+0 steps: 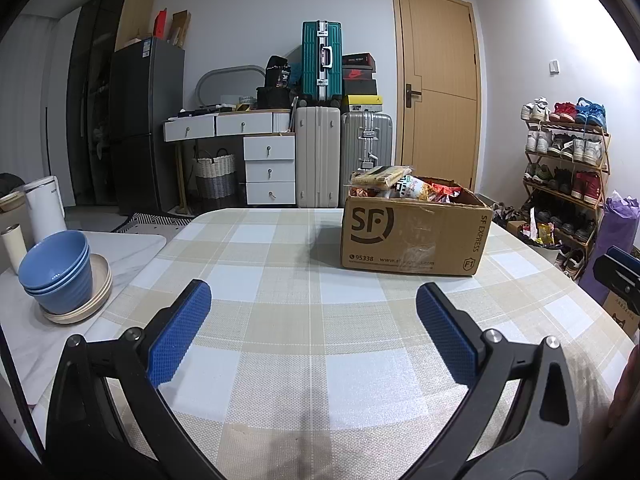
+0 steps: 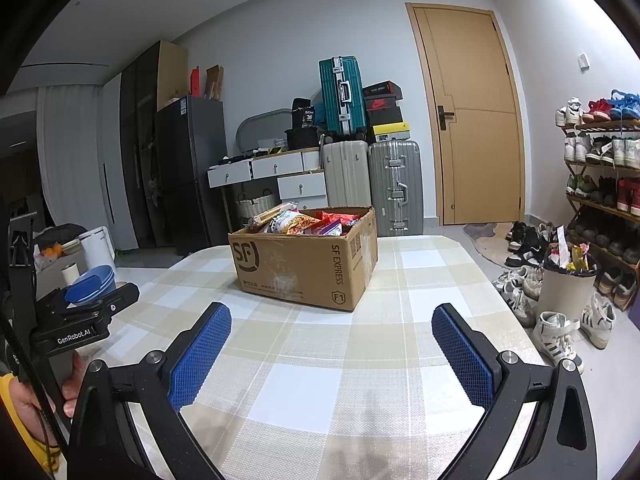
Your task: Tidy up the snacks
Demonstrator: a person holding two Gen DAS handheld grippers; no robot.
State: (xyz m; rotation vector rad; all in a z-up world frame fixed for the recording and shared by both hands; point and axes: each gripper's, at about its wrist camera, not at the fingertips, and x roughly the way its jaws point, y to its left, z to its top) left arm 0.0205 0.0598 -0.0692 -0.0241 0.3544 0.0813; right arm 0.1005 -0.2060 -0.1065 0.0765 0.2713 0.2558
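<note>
Cardboard box [image 1: 414, 236] of snacks [image 1: 404, 186] on checked bench [image 1: 280, 320], left hand-held gripper [image 1: 314, 312] and right hand-held gripper [image 2: 332, 332] both spread apart, empty

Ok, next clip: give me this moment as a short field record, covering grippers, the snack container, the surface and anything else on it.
left gripper: open, holding nothing, above the tablecloth
right gripper: open, holding nothing, above the tablecloth
fingers: blue textured pads, spread wide
cardboard box: open top, marked SF Express, standing ahead of both grippers
snacks: mixed packets filling the box, some poking above the rim
tablecloth: beige and white check, bare around the box
blue bowls: stacked on a cream plate, far left
task progress: no snack outside the box yet
</note>
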